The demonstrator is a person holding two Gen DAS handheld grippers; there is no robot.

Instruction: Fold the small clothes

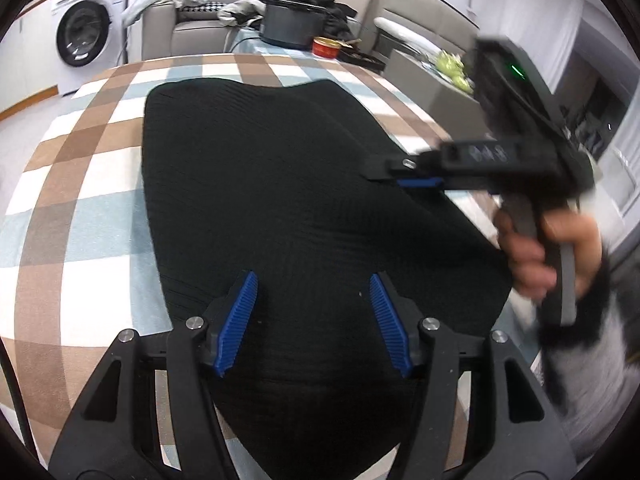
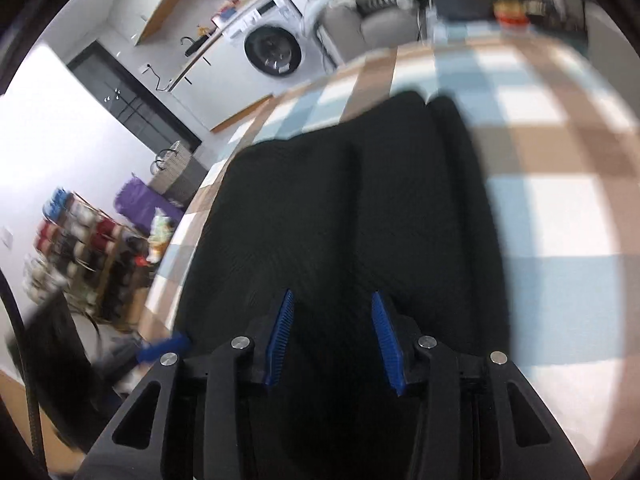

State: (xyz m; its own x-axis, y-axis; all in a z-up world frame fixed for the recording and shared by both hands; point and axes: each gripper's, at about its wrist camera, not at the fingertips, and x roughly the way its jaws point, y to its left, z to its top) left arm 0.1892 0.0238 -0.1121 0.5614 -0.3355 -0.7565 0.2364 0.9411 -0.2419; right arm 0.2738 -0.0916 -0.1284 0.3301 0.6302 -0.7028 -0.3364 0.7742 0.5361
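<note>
Blue ribbed fingers (image 1: 246, 312) of the left gripper (image 1: 313, 280) stand parted about halfway, with nothing pinched between them; only the black garment (image 1: 280, 184) shows in the gap, lying underneath. Fingers (image 2: 282, 332) of the right gripper (image 2: 332, 300) are also apart, somewhat narrower, and they too clasp nothing, with the same black cloth (image 2: 340, 208) below them.

That garment, a dark ribbed knit, lies spread flat on the checked tablecloth (image 1: 80, 184) of brown, pale blue and white squares. In the right wrist view it shows a lengthwise crease or fold line running away from the camera, so it seems to lie in two side-by-side panels.

Seen from the left wrist, the right gripper (image 1: 394, 176) reaches in over the garment's right edge, its tip just above or touching the cloth; which of the two I cannot tell. A hand (image 1: 532, 252) grips its handle beside the garment's right edge.

Beyond the garment's far edge stand a dark pot (image 1: 290, 24) and a red tin (image 1: 325, 46), and further left a washing machine (image 1: 86, 28).
</note>
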